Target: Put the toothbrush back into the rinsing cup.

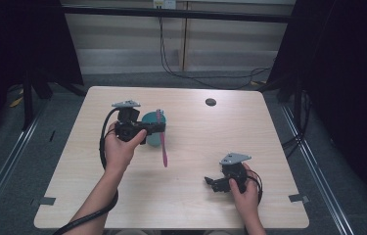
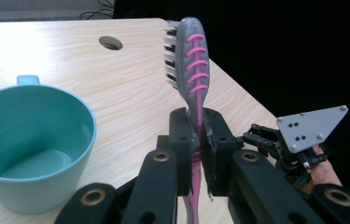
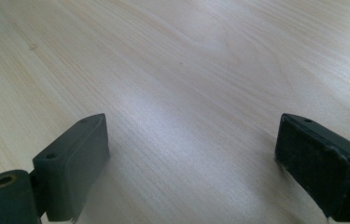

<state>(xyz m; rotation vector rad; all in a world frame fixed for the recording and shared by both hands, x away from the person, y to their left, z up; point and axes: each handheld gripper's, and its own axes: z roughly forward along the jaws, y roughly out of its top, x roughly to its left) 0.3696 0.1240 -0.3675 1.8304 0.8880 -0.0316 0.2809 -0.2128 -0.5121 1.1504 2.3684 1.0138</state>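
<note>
Nearest to me, my right tool (image 1: 209, 182) is resting low over the bare counter (image 1: 195, 147), and its jaws are standing wide apart with nothing between them. A little farther, my left tool (image 1: 160, 128) is pinching the pink and grey toothbrush (image 2: 192, 65) tight at the neck, just under the bristles. The handle is hanging down toward me, and the brush head is pointing away. The teal mug (image 2: 32, 144) is standing upright just beside this tool, and it is empty inside. I am judging that the pick-up is done: the toothbrush is already off the counter. What is left is, I think, to bring it over the mug and let it go inside.
</note>
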